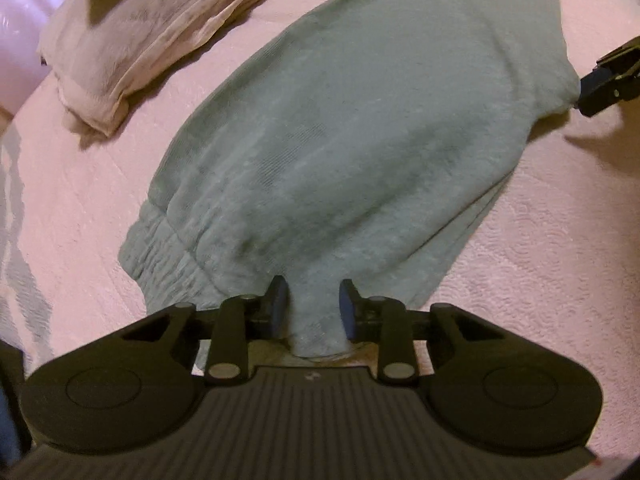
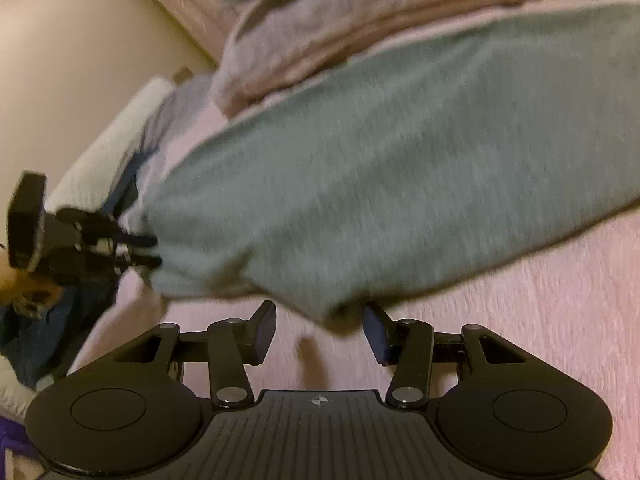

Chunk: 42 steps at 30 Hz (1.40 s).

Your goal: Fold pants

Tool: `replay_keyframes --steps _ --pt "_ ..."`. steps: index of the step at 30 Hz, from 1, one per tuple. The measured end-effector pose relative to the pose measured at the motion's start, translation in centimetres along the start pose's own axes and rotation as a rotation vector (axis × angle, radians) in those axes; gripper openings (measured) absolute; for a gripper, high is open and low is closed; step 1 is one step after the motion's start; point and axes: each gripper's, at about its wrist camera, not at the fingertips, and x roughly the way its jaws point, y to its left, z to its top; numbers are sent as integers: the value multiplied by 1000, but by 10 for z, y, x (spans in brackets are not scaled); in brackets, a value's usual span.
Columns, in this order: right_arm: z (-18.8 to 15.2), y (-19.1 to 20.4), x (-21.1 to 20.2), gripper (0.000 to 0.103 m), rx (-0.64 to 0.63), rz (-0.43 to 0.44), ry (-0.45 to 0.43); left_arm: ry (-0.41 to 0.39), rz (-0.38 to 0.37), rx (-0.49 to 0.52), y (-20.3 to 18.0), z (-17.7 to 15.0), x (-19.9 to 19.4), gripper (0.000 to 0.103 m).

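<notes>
The left gripper (image 1: 312, 308) pointed steeply downward, its jaws closed on a bunched fold of the pants (image 1: 352, 120), with the blue pads (image 1: 280, 304) pressing the cloth from both sides. The right gripper (image 2: 320, 332) was angled less steeply, its jaws standing apart, and the hem of the pants hung just at the fingertips without being pinched. Each gripper was visible at the edge of the other's view.

The left wrist view looks steeply down, close over the pink quilted bedspread (image 1: 540, 264), its near edge below. The right wrist view looks more shallowly across the bedspread toward the cream wall (image 2: 80, 60). Both views share the pale green fleece pants (image 1: 352, 132) and the folded beige cloth stack (image 1: 132, 52).
</notes>
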Motion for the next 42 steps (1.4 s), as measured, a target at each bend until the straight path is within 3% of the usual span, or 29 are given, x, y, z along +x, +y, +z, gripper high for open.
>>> replay_keyframes --steps 7,9,10,13,21,28,31,34,37,42 --pt "3 -13 11 45 94 91 2 -23 -19 5 0 -15 2 26" --pt "3 -20 13 22 142 91 33 -25 -22 13 0 -19 1 26" --pt "5 -24 11 3 164 73 55 -26 -22 14 1 -20 -1 26" --pt "11 -28 -5 0 170 74 107 -26 -18 22 -1 -23 -6 26" --pt "22 -19 -20 0 40 -11 222 -39 27 -1 -9 -30 -40 30" --pt "19 -5 -34 1 -39 -95 168 -155 47 -229 13 -18 -55 31" --pt "23 11 -31 16 -90 -120 133 -190 60 -315 27 -6 -38 31" --pt "32 23 -23 28 -137 -126 87 -120 53 -357 35 0 -9 31" --pt "43 24 -7 30 -144 -117 39 -36 53 -283 28 -7 16 33" --pt "39 -13 27 30 -131 -173 127 -58 42 -318 32 -13 19 33"
